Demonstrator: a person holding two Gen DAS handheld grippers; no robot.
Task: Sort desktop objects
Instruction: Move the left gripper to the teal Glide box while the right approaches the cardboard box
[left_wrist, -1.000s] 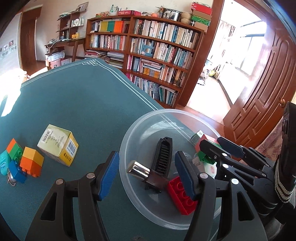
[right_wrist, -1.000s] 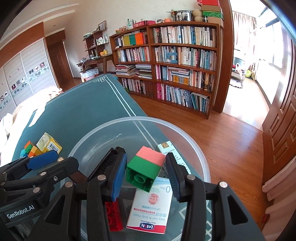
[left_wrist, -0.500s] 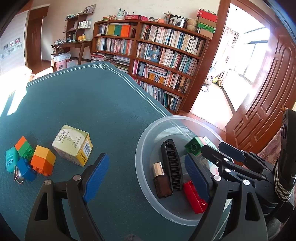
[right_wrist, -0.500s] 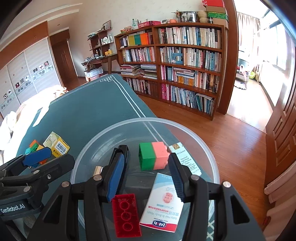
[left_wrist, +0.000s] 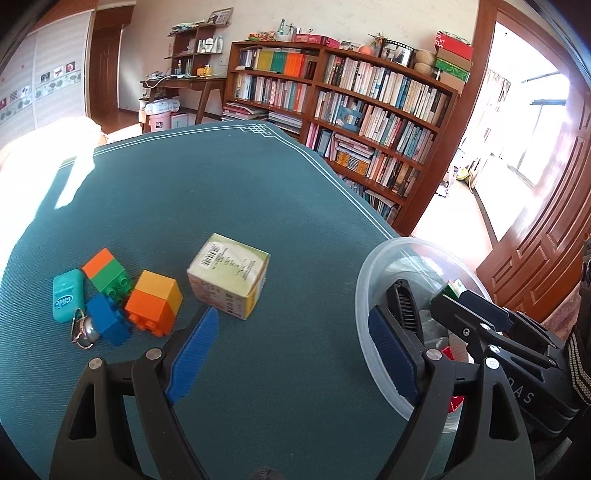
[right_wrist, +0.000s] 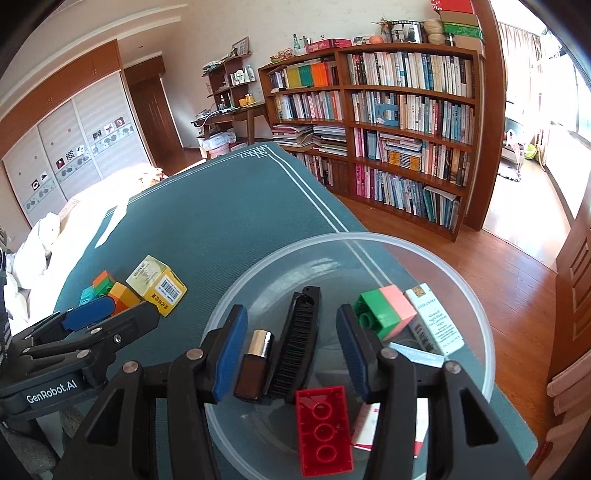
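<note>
A clear plastic bowl (right_wrist: 476, 306) holds a black comb (right_wrist: 301, 334), a brown bottle (right_wrist: 255, 363), a red brick (right_wrist: 323, 428), a green-and-pink brick (right_wrist: 386, 310) and small cartons (right_wrist: 434, 319). My right gripper (right_wrist: 291, 350) is open and empty above the bowl. My left gripper (left_wrist: 291, 354) is open and empty over the green table, left of the bowl (left_wrist: 364, 295). Ahead of it lie a yellow box (left_wrist: 229, 273), an orange-yellow brick (left_wrist: 155, 301), an orange-green brick (left_wrist: 107, 271), a blue brick (left_wrist: 107, 319), a teal floss case (left_wrist: 66, 293) and a metal clip (left_wrist: 83, 330).
The green table (left_wrist: 221, 192) ends at a white-lined edge near the bowl. A tall bookcase (right_wrist: 388, 122) stands beyond it across a wooden floor. A bright white cloth (right_wrist: 33, 251) lies at the far left.
The right gripper opened and let the green-and-pink brick fall into the bowl. The left gripper opened wide, left the comb and bottle in the bowl, and swung left toward the loose objects.
</note>
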